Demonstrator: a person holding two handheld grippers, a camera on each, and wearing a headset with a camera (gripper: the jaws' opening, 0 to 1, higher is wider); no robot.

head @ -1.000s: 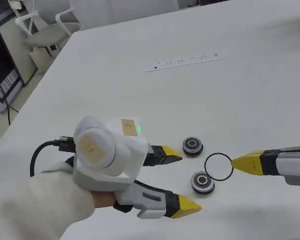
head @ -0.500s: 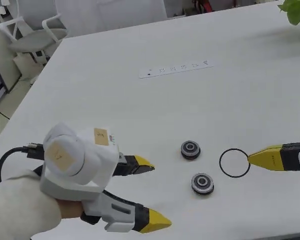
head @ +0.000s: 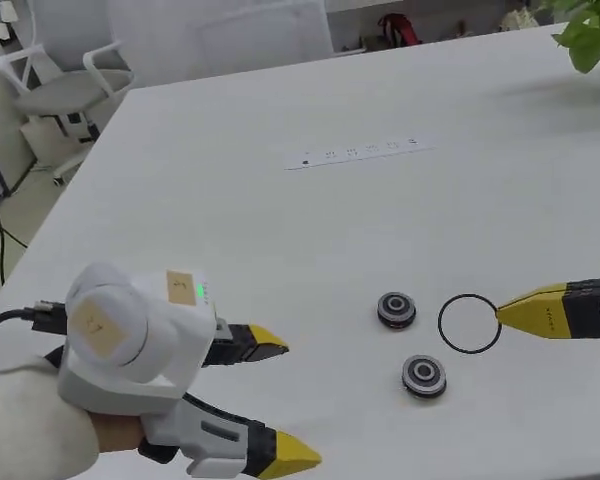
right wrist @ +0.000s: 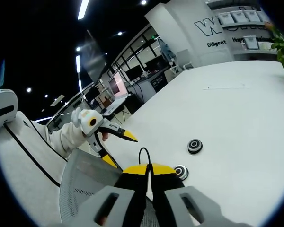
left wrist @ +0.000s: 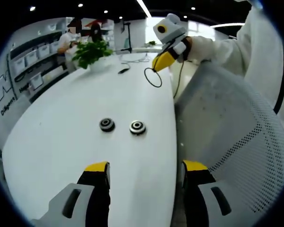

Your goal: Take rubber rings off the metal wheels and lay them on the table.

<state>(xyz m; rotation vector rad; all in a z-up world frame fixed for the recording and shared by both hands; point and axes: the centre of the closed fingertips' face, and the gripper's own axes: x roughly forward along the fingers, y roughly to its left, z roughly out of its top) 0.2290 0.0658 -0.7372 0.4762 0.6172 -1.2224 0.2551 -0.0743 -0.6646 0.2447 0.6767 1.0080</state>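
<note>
A: What's new on the bench [head: 280, 200]?
B: The left gripper [head: 300, 403], fingers spread, has backed off to the left, away from the far wheel [head: 396, 310] and near wheel [head: 424, 375].
A: And the ring?
B: The right gripper [head: 502, 313] still pinches the ring [head: 440, 323] between its fingertips, just right of the far wheel.

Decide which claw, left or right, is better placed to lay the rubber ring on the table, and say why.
Right. The right claw is shut on the rubber ring over the table, beside the two metal wheels. The left claw is open, empty, and farther from them.
</note>
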